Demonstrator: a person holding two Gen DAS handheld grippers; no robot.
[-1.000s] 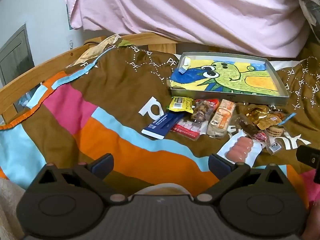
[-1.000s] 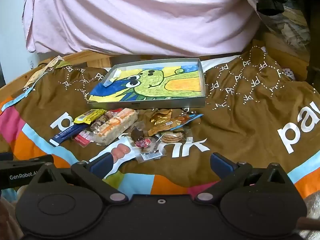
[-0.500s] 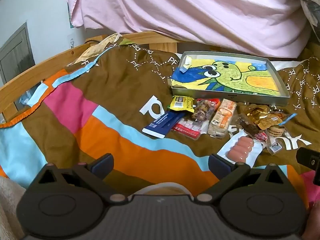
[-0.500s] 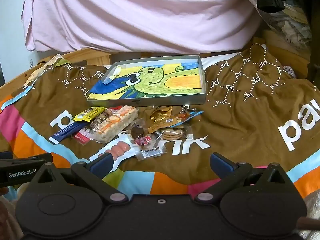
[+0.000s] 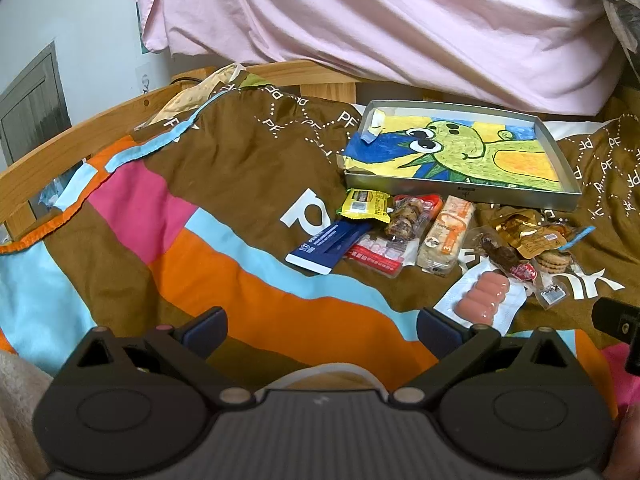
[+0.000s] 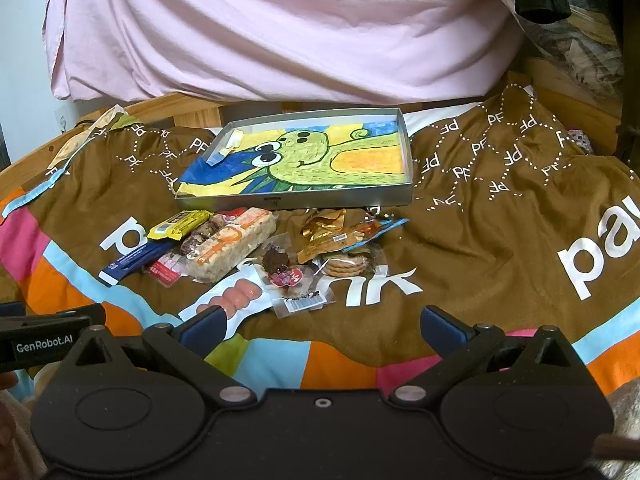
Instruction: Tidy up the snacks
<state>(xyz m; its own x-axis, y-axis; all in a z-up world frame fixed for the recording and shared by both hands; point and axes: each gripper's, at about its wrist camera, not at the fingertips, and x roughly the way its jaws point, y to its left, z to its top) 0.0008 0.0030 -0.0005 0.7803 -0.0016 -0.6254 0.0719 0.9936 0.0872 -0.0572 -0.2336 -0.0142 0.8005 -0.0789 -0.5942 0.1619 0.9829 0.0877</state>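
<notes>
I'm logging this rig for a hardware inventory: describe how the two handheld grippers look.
Both are matte black plastic. The left gripper and right gripper each have two round housings with disc-shaped recesses, angled linkage arms with silver pivot pins, and fingers tipped with dark blue pads. A ribbed grey panel sits between the left gripper's housings. Its side, seen from the right wrist, reads "GenRobot.AI" in white.

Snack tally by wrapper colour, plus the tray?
Yellow packet: 1
Blue packet: 1
Red packet: 1
Orange bar: 1
Gold packets: 2
Clear packs (sausages, cookies, others): about 5
Tray: 1
Total: about 12
</notes>
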